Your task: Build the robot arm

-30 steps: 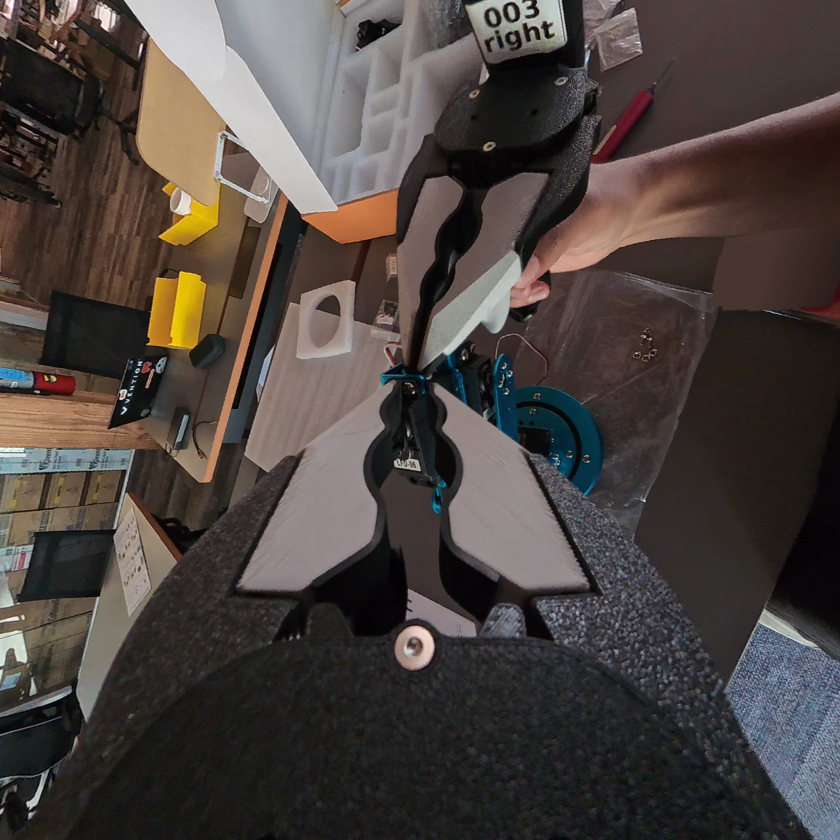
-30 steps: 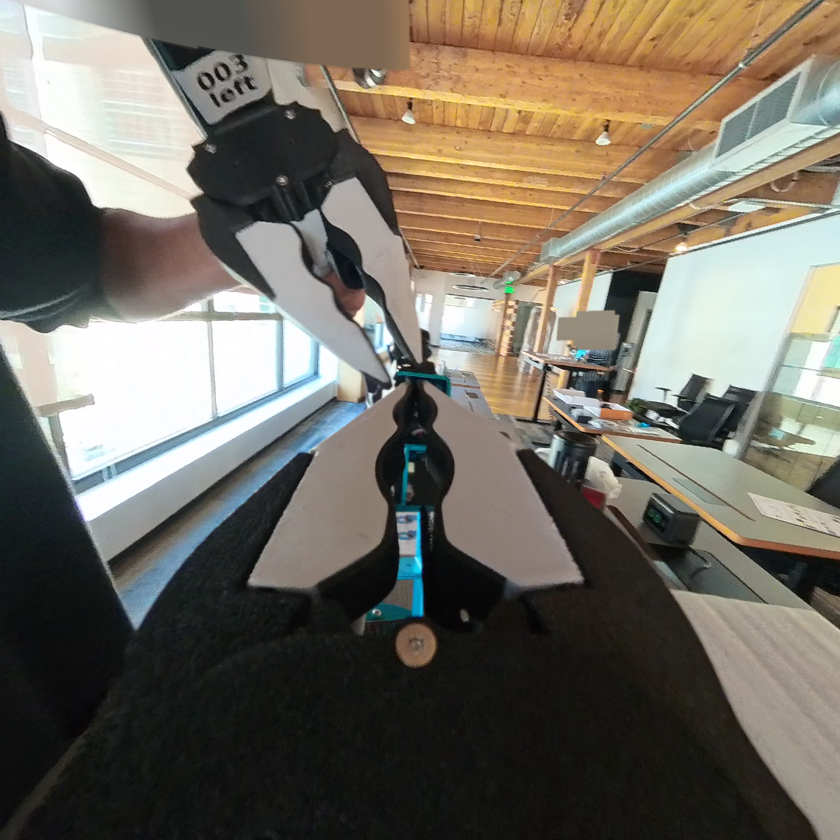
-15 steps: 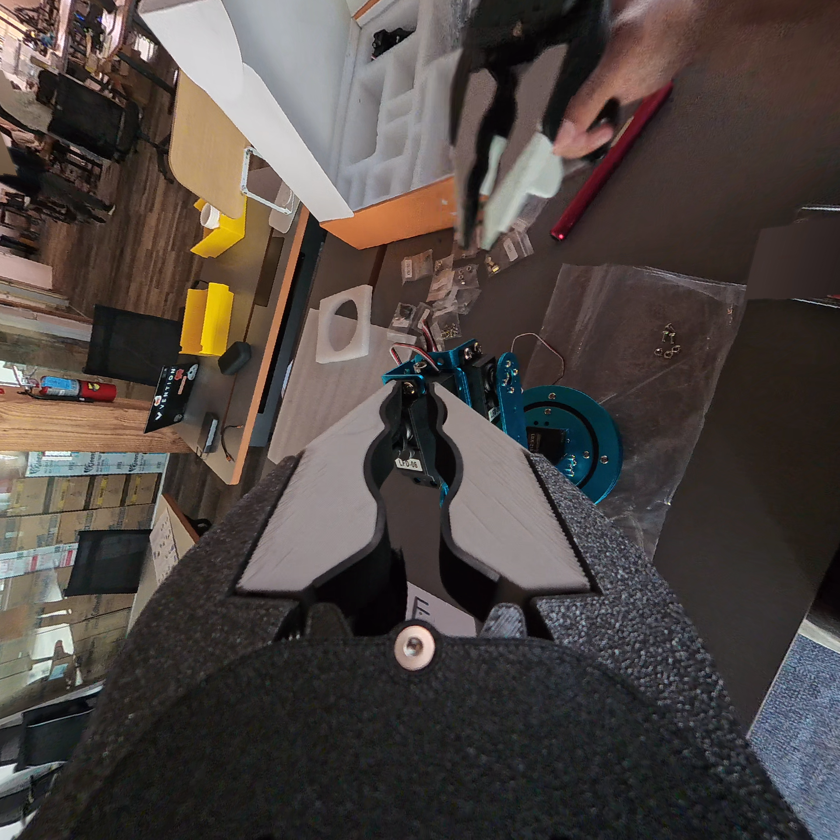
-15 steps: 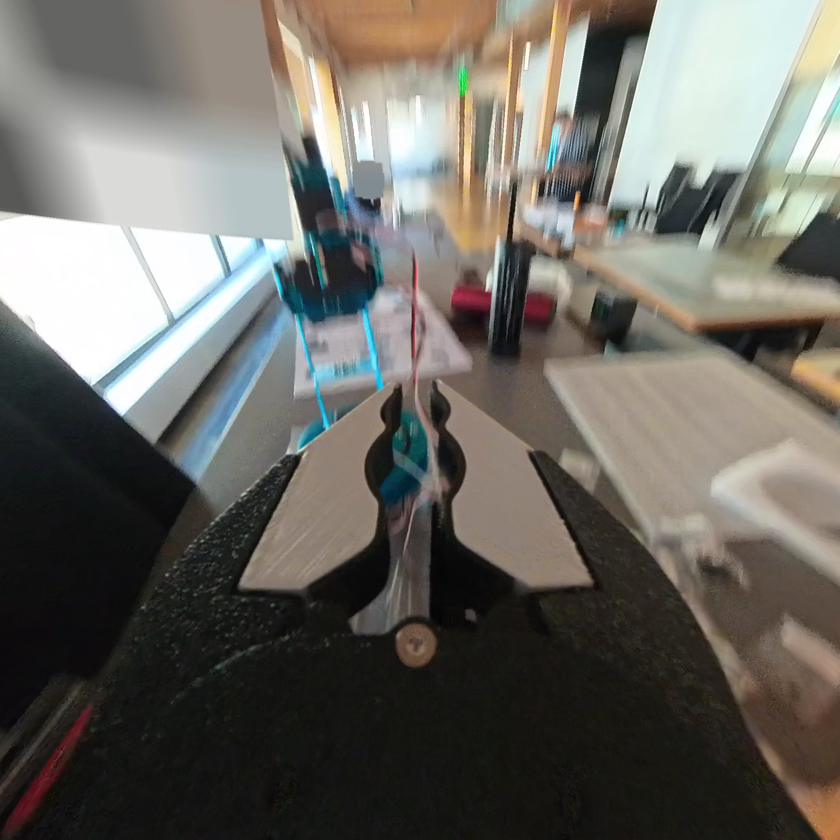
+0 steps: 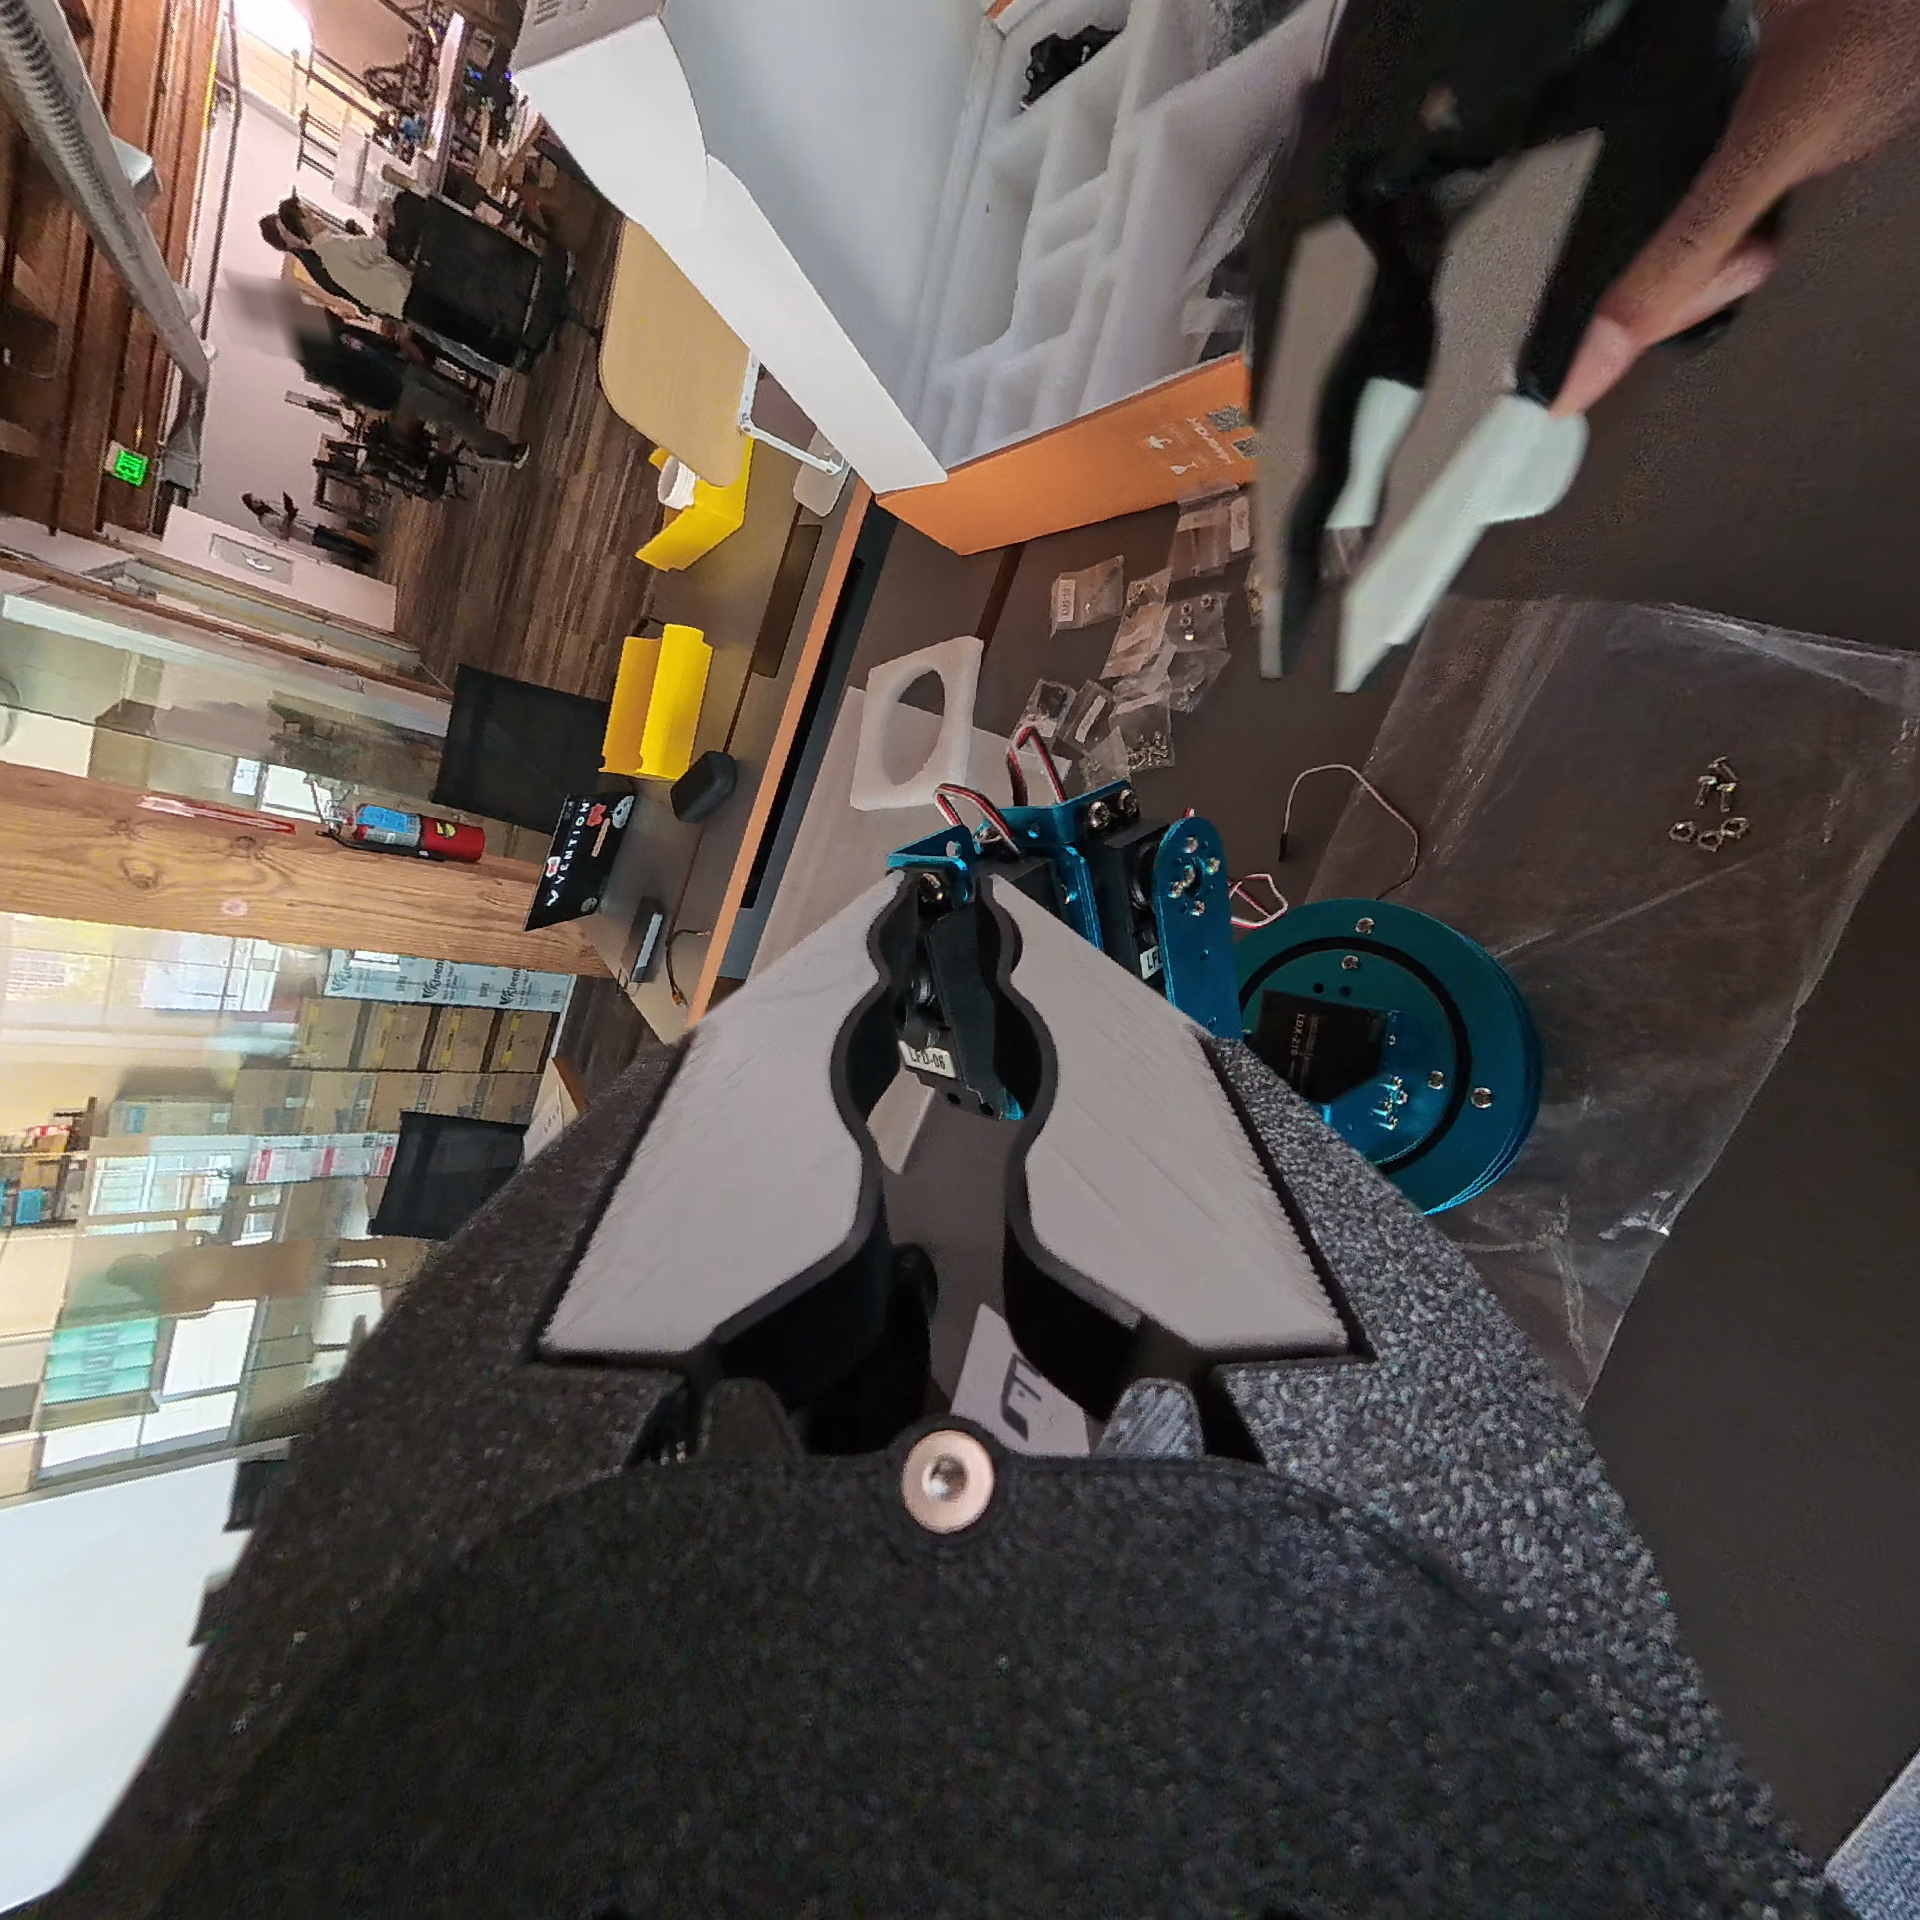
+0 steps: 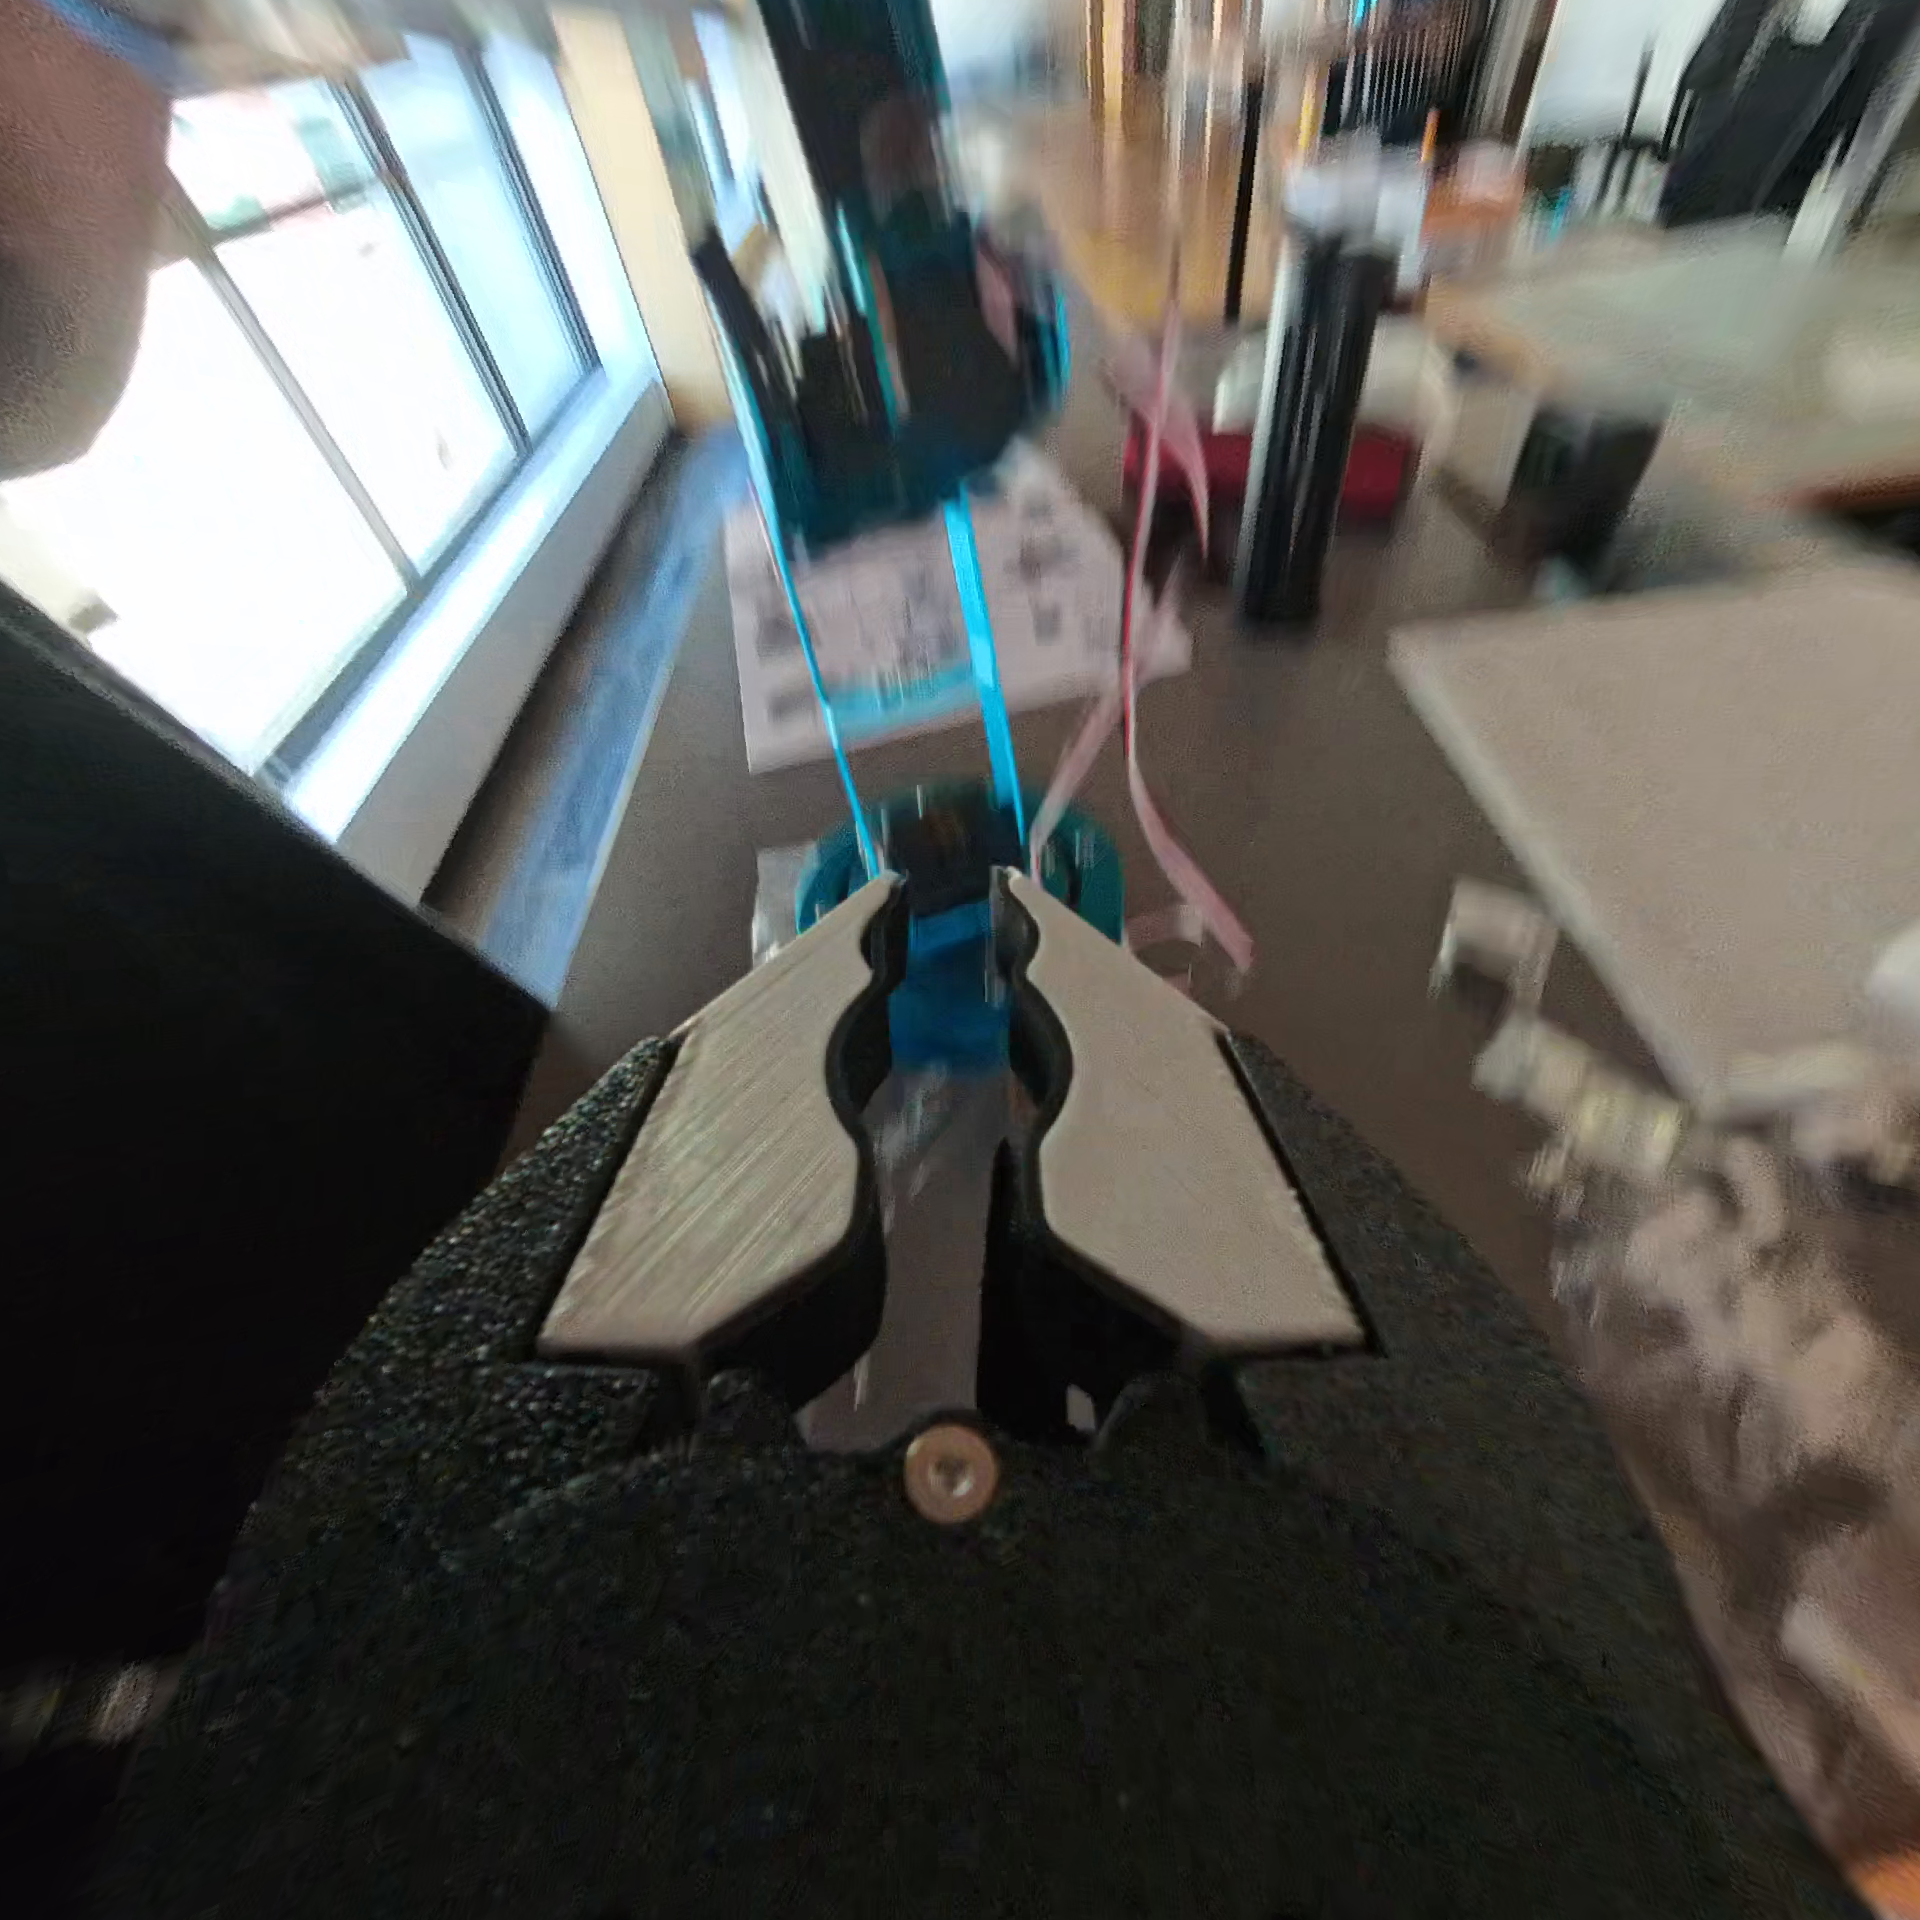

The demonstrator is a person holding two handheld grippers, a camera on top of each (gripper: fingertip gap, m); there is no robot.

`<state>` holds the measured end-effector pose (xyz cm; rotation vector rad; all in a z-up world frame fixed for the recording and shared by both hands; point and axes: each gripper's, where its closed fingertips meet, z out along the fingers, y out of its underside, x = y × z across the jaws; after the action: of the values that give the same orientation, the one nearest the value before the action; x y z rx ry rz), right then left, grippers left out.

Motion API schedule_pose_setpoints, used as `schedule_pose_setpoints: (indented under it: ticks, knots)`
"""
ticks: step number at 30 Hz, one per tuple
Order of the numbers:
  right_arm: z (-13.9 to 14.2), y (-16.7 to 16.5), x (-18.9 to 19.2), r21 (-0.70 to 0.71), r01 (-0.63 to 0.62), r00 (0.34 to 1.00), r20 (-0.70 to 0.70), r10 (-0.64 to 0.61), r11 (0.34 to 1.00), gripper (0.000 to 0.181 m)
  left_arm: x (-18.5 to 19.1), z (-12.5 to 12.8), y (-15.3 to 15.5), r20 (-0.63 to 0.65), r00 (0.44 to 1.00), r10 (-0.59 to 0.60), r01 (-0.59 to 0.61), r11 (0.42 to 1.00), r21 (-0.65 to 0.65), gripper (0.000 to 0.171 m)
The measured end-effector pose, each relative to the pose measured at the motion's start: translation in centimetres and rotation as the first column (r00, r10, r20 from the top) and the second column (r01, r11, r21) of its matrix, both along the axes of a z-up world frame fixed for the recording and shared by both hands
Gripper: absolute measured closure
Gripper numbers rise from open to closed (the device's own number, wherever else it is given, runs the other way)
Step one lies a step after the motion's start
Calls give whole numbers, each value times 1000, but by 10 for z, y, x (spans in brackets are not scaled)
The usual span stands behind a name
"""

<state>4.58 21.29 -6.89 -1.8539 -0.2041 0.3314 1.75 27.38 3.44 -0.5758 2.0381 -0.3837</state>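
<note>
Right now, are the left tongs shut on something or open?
Shut on the black servo: the left tongs pinch its body between their fingers, with the blue bracket arm attached to it.

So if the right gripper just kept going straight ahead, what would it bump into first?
Probably the round blue metal base of the small blue robot-arm kit: the right gripper points straight at it, its fingertips slightly apart. The right wrist picture is blurred, so how far off it is stays unclear.
</note>
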Motion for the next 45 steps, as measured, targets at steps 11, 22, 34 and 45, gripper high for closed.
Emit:
schedule_pose_setpoints:
  ticks: [11,22,34,45]
  knots:
    - [89,52,-22,95,-143,961,253,115,985,143,1,0,-1,3,1000,-4,5,998,-59,162]
    - [96,72,8,-212,-321,894,253,369,923,165,2,0,-1,30,999,-19,21,998,-63,162]
    - [90,64,-4,-293,-445,867,96,489,846,168,2,0,-1,36,999,-31,33,998,-57,162]
    - [98,70,-1,-320,-434,857,140,495,842,171,1,0,0,31,999,-40,41,997,-60,162]
